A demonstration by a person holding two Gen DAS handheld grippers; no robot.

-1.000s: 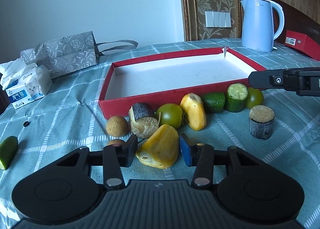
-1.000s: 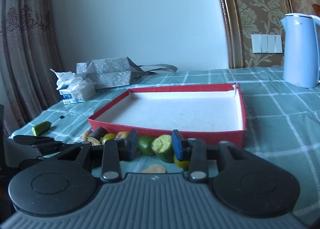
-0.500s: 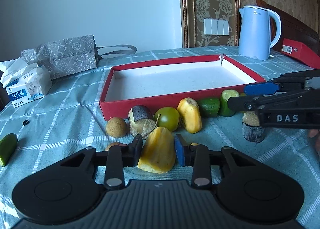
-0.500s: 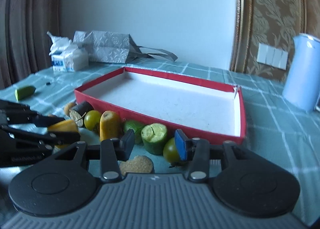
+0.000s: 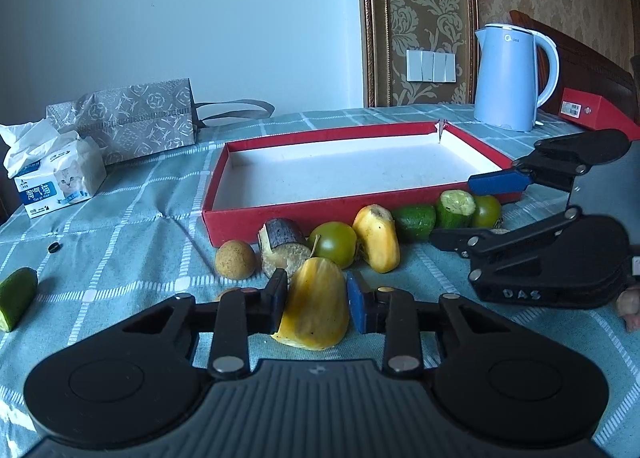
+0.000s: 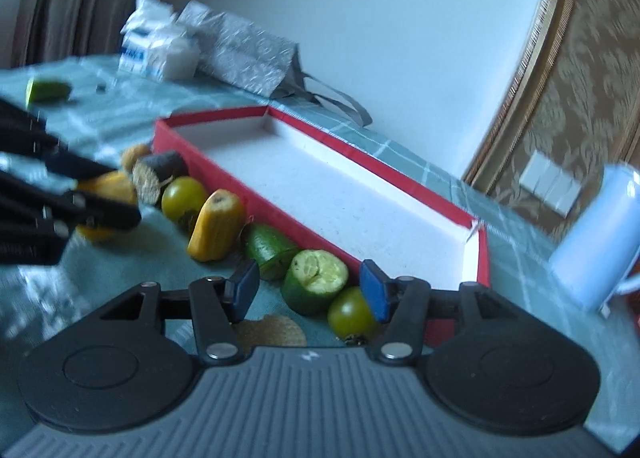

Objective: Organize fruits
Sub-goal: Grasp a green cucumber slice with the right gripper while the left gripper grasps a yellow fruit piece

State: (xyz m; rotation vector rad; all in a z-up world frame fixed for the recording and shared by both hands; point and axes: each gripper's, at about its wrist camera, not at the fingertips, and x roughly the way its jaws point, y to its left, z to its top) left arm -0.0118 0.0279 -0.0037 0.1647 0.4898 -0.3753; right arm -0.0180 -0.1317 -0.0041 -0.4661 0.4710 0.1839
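Note:
My left gripper is closing, and its pads press both sides of a yellow fruit chunk on the tablecloth. Behind it, along the front wall of the empty red tray, lie a brown round fruit, a dark-skinned piece, a green tomato, another yellow piece and a cucumber piece. My right gripper, rolled to one side, is opening. A cut cucumber end and a second green tomato lie between its fingers, untouched. A cork-like disc lies just below.
A blue kettle and a red box stand at the back right. A tissue pack and a grey paper bag sit at the back left. A lone cucumber piece lies near the left edge.
The left jaws have closed onto the yellow chunk. The right gripper has rolled, moved in toward the cucumber end and tomato, and its jaws have spread apart.

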